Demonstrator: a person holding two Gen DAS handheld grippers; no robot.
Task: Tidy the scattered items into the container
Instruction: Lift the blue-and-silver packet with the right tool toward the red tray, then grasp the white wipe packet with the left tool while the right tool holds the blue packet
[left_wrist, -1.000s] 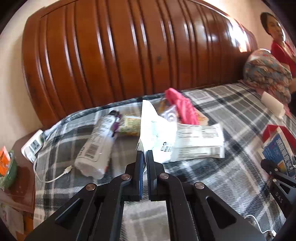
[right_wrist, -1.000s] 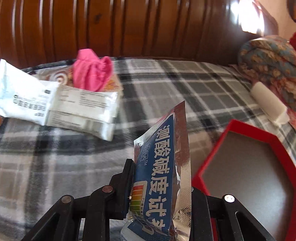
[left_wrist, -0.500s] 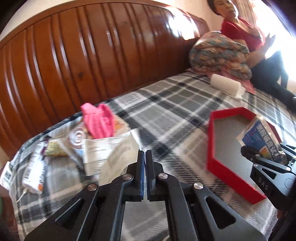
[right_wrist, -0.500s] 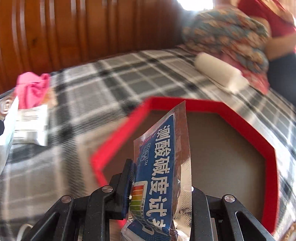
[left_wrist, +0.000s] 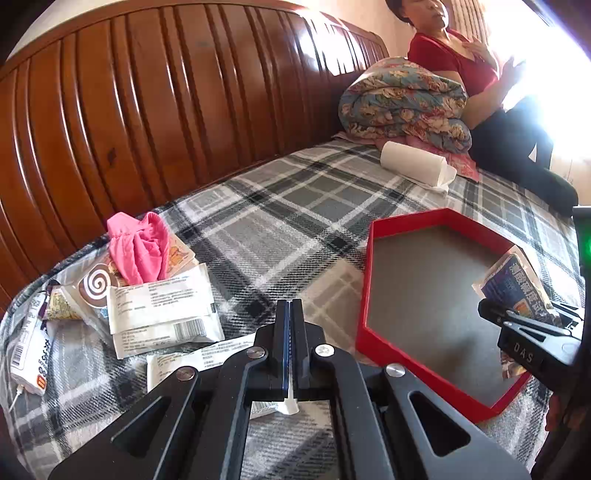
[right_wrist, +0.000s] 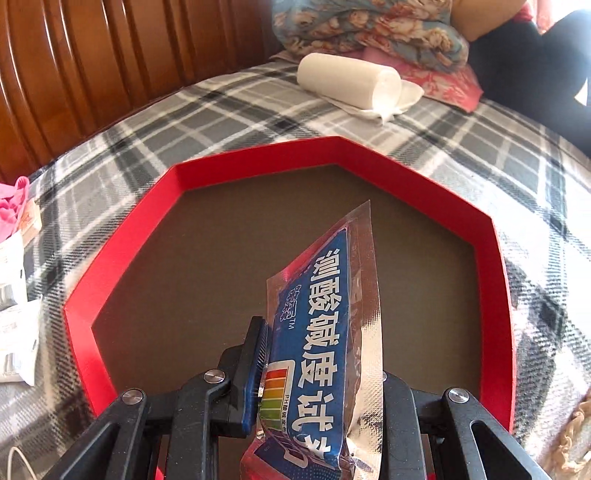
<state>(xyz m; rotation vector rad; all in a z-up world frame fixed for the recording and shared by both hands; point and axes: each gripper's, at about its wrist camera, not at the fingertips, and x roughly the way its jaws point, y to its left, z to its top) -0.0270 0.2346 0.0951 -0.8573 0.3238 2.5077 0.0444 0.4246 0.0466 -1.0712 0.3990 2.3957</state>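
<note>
Ribbed wood headboard (left_wrist: 155, 122) behind plaid bed (left_wrist: 295, 221); bright window light at right.

Plaid-covered bed (left_wrist: 280, 225); on it, red tray (left_wrist: 373, 291), white roll (left_wrist: 413, 164), flowered quilt (left_wrist: 402, 103), heap of packets (left_wrist: 159, 314), pink cloth (left_wrist: 138, 251).

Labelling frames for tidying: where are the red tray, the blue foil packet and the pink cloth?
red tray (right_wrist: 495, 236), right wrist view, right rim.
blue foil packet (right_wrist: 325, 325), right wrist view, printed face.
pink cloth (left_wrist: 138, 249), left wrist view, middle folds.
</note>
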